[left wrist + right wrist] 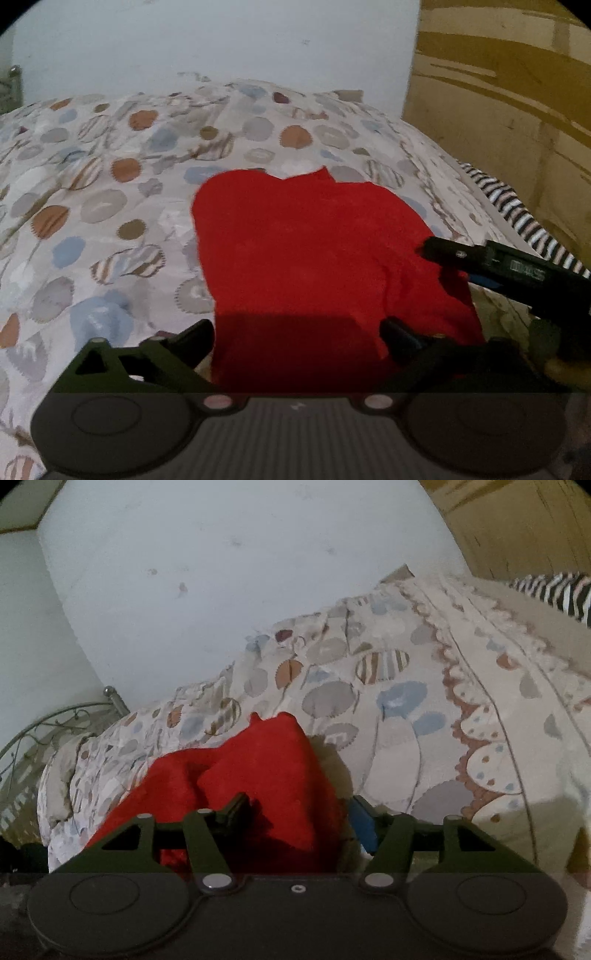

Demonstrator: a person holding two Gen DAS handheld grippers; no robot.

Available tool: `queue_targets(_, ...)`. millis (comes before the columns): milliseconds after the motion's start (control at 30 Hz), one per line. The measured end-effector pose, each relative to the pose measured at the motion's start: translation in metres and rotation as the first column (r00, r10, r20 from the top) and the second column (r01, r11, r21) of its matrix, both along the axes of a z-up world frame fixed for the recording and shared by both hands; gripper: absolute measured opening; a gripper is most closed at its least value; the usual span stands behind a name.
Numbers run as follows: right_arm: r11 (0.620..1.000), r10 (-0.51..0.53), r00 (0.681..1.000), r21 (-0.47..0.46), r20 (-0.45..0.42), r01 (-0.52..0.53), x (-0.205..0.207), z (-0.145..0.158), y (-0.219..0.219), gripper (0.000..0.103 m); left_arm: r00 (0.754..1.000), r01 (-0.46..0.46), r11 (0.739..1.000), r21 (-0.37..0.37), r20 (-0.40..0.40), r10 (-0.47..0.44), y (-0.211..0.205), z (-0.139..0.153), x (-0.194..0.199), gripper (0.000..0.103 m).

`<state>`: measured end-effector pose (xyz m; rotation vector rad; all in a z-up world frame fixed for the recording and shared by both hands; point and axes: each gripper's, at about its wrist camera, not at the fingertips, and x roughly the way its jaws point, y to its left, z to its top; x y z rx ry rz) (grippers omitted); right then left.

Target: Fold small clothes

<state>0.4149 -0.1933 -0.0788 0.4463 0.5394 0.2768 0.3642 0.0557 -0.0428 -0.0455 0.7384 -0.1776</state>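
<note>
One red garment (306, 258) lies mostly flat on the patterned bedspread (92, 177), its near hem running between the left gripper (297, 338), whose jaws stand wide apart without pinching. At four o'clock the right gripper (299, 808) straddles a rumpled ridge, jaws apart; that hump wants smoothing before the next fold. Soft, matte, limp cloth; a striped fabric (517, 218) lies at two o'clock.

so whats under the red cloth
The red cloth lies on a patterned bedspread printed with round blobs, which shows all around it. The part directly beneath is covered, so anything else there cannot be seen.
</note>
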Motion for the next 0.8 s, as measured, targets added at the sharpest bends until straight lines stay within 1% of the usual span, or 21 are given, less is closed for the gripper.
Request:
queue_targets(33, 1.0, 0.0, 1.0, -0.009, 0.009, 0.0, -0.005, 0.004, 0.001, 0.075, 1.0, -0.008, 1.0, 0.0, 0.0, 0.008, 0.001, 0.001, 0.0, 0.101)
queue_targets(67, 1.0, 0.001, 1.0, -0.017, 0.015, -0.001, -0.005, 0.008, 0.002, 0.082, 1.0, -0.013, 1.0, -0.002, -0.001, 0.013, 0.0, 0.002, -0.003, 0.101)
queue_targets(200, 0.997, 0.03, 0.998, -0.067, 0.056, -0.026, -0.02, 0.024, 0.01, 0.087, 1.0, -0.025, 1.0, -0.006, 0.0, 0.025, 0.0, 0.005, -0.013, 0.102)
queue_targets(300, 0.993, 0.071, 0.995, -0.096, 0.077, -0.063, -0.032, 0.032, 0.014, 0.094, 1.0, -0.027, 1.0, -0.013, 0.001, 0.027, 0.001, 0.007, -0.023, 0.102)
queue_targets(433, 0.979, 0.13, 0.991, -0.161, 0.041, -0.122, -0.042, 0.033, 0.023, 0.097, 0.999, -0.028, 0.999, -0.036, -0.017, 0.027, 0.004, 0.006, -0.031, 0.102)
queue_targets(500, 0.963, 0.109, 0.994, -0.246, -0.001, -0.106, -0.047, 0.028, 0.028, 0.097, 0.999, -0.036, 0.998, -0.047, -0.025, 0.035, 0.005, 0.007, -0.037, 0.102)
queue_targets(567, 0.95, 0.084, 0.996, -0.299, -0.019, -0.086, -0.052, 0.023, 0.028, 0.097, 0.999, -0.051, 0.997, -0.061, -0.021, 0.05, 0.008, 0.011, -0.044, 0.102)
queue_targets(667, 0.946, 0.044, 0.998, -0.319, -0.044, -0.055, -0.059, 0.018, 0.02, 0.097, 0.997, -0.072, 0.995, -0.063, -0.004, 0.072, 0.01, 0.02, -0.056, 0.102)
queue_targets(800, 0.946, 0.017, 0.999, -0.324, -0.032, -0.026, -0.076, 0.024, 0.012, 0.097, 0.996, -0.09, 0.996, -0.009, 0.022, 0.091, 0.008, 0.036, -0.077, 0.102)
